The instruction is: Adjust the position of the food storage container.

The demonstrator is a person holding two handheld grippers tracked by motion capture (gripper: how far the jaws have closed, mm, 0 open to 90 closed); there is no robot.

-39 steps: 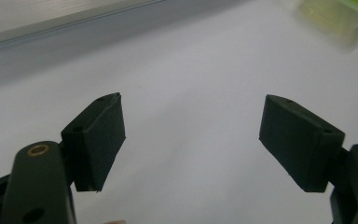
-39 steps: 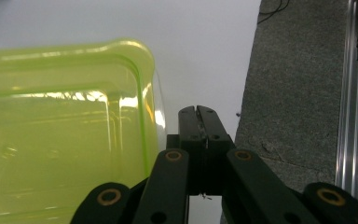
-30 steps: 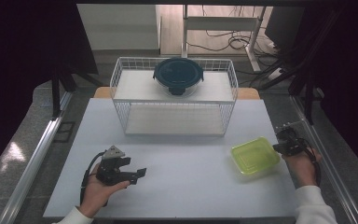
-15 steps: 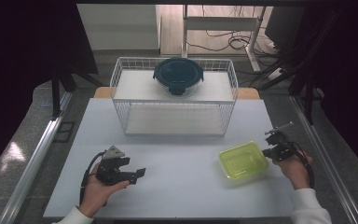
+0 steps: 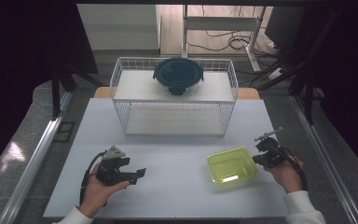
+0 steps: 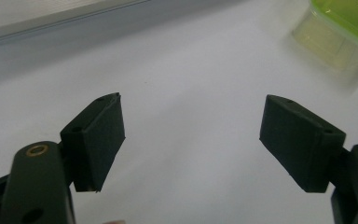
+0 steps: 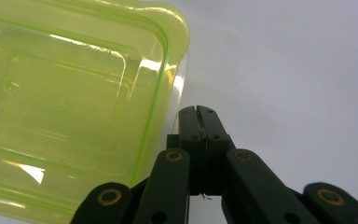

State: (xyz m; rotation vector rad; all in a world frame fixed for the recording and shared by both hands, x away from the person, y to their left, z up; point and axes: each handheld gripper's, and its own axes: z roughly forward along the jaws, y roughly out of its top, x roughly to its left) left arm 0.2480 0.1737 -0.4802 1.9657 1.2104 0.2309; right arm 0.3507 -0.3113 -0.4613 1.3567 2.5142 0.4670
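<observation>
A clear yellow-green plastic container [image 5: 230, 167] lies on the white table [image 5: 177, 191], right of centre. My right gripper [image 5: 257, 158] is at its right edge. Its jaws are shut together with nothing between them, and their tip [image 7: 198, 112] rests against the container's rim [image 7: 168, 93]. My left gripper [image 5: 140, 173] stays low over the table at the front left, pointing right. Its jaws stand wide apart [image 6: 193, 135] over bare table, with a corner of the container [image 6: 345, 23] farther off.
A white wire rack [image 5: 175, 100] stands at the back of the table, with a dark round lidded bowl [image 5: 178, 74] on its top shelf. A metal rail [image 5: 32, 158] runs along the left side of the table.
My right gripper has moved left across the table, and the yellow-green container has slid left with it. The left gripper has stayed where it was.
</observation>
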